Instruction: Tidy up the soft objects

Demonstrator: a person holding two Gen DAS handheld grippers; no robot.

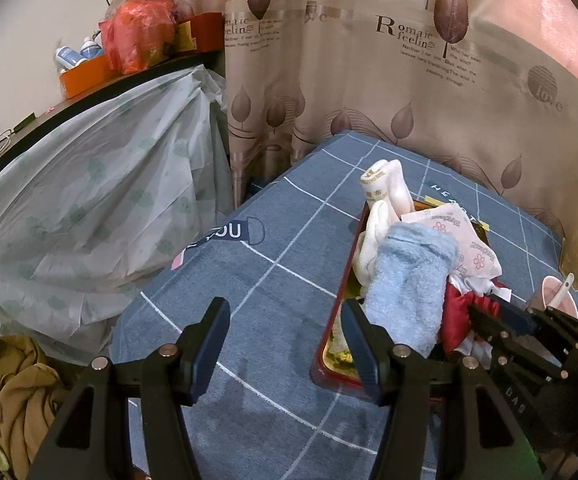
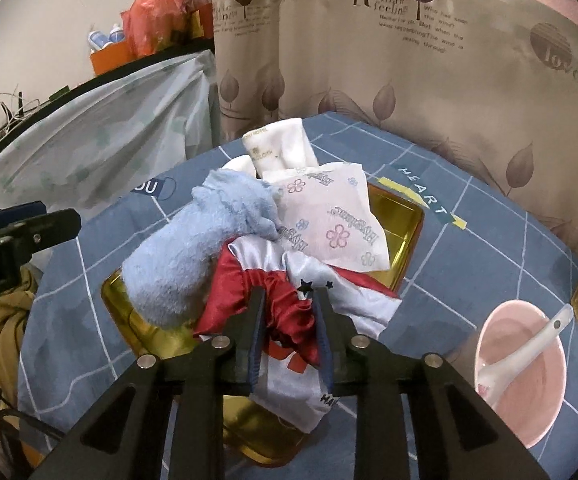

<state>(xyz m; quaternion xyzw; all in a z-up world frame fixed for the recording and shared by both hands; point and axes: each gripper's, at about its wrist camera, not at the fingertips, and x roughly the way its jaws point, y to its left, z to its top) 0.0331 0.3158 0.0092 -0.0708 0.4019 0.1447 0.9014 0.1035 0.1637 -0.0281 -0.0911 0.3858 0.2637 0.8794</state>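
Right hand-held gripper (image 2: 289,300), jaws slightly parted astride a fold of the red-and-white satin cloth (image 2: 289,308) heaped in the gold tray (image 2: 401,236) on the desk; left hand-held gripper (image 1: 285,320) open, empty. Satin: light, limp, slippery, best pinched at a bunched fold

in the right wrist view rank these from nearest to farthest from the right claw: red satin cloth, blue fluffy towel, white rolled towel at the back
1. red satin cloth: right at the right claw, between its fingers, on the near side of the gold tray.
2. blue fluffy towel: up and to the left, draped over the pile.
3. white rolled towel: farthest, at the tray's back end near the curtain.
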